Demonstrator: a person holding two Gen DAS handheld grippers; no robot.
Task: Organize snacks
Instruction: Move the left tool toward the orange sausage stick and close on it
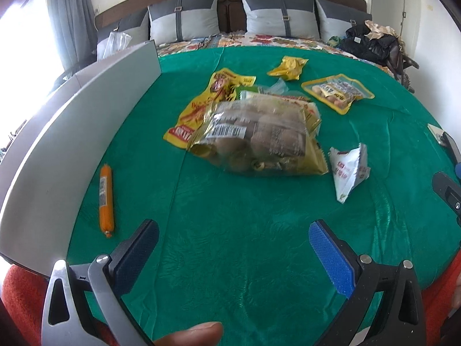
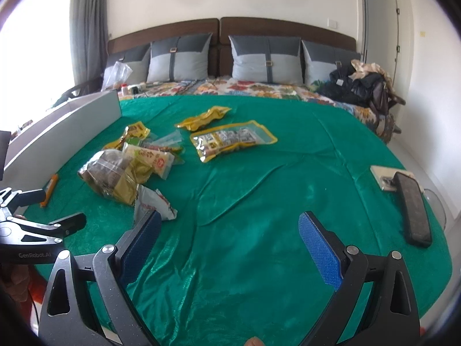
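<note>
Several snack packets lay clustered on the green bedspread (image 2: 259, 201): a clear bag of brown snacks (image 1: 253, 135) over a yellow packet (image 1: 201, 106), a white packet (image 1: 348, 170) just beside it, an orange sausage stick (image 1: 105, 200) near the white board (image 1: 66, 144). Left tongs (image 1: 233, 248) and right tongs (image 2: 230, 242) were both spread wide, grasping nothing, hovering above the bedspread.

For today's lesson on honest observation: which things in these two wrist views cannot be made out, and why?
- Inside of the white box: both views, its own wall hides it.
- Snacks under the clear bag: left view, covered.
- Print on the white packet: crumpled, too small.
- Dark heap on the bed: too far away.
</note>
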